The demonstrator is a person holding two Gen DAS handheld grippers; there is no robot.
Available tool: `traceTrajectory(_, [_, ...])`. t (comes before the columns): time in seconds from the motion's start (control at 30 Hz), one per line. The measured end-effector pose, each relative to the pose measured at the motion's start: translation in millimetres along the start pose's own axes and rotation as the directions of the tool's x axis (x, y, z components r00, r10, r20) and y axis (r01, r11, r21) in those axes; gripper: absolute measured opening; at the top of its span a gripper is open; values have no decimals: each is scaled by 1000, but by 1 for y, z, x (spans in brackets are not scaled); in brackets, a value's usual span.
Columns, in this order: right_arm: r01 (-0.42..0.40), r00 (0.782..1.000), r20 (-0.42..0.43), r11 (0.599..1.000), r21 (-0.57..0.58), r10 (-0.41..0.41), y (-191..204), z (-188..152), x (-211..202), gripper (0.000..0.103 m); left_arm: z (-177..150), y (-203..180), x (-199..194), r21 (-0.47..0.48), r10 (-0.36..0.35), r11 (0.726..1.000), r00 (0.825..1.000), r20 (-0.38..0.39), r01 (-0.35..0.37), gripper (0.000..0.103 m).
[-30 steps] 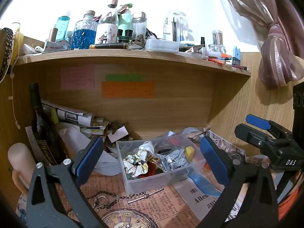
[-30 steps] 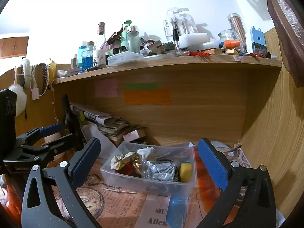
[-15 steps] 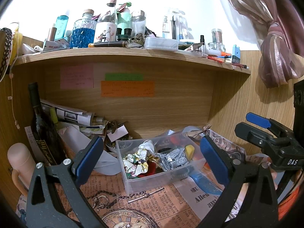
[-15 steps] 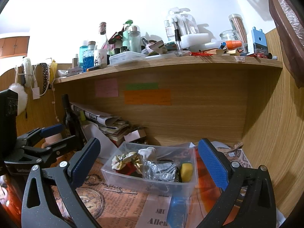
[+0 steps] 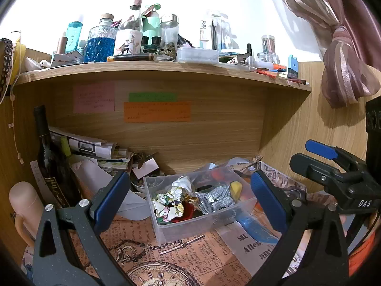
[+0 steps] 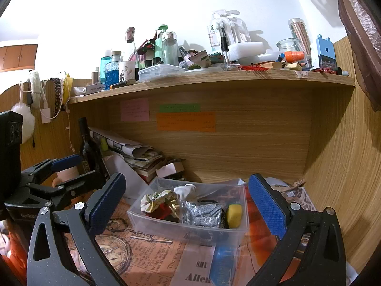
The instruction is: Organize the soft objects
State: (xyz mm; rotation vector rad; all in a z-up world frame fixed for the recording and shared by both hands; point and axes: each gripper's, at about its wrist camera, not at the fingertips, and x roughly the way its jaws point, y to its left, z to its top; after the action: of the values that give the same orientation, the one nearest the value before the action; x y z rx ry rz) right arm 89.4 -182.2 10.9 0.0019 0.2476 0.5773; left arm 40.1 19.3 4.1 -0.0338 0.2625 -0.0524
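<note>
both grippers hover spread wide and empty, left gripper and right gripper facing the clear bin on the desk, scrunchies and sponge inside. best approach: come straight down, pinch 1 soft piece.

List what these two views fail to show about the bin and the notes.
- Sticky notes: writing too small to read in either view.
- Clear bin: floor hidden under the scrunchies, silver cloth and yellow sponge.
- Blue object in front of the bin: cut off by the bottom edge in the right view, partly behind the left hand-held gripper finger in the left view.
</note>
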Motion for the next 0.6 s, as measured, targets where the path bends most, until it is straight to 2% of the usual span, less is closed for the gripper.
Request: traceTrajectory(0.6, [1,1000,-3,1000,1,-1,1,0,1,103,0,4,3,-6,-5,1000,1000,-1,5,103])
